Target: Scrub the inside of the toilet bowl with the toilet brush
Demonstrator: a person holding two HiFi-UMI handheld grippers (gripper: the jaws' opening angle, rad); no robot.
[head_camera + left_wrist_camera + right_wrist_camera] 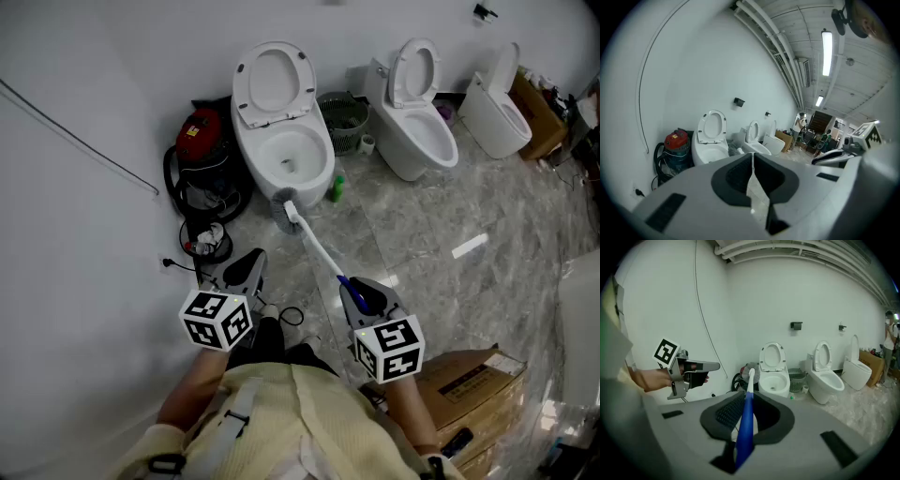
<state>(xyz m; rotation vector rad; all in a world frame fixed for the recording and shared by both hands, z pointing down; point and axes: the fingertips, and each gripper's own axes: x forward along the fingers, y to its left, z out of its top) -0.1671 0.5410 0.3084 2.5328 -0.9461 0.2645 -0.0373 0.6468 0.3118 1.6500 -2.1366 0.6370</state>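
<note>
No lettering is legible: the yellow label point(192, 131) on the red vacuum point(202, 145) and the print on the cardboard box point(473, 384) are too blurred.

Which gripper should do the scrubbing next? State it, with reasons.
Right. The right gripper clamps the toilet brush, its head just outside the toilet bowl; the left gripper is shut, empty.

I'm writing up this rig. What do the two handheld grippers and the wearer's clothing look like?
Both the left gripper and right gripper have pale grey bodies, dark ribbed jaw pads and a white cube with black square markers. The person wears a pale yellow top.
</note>
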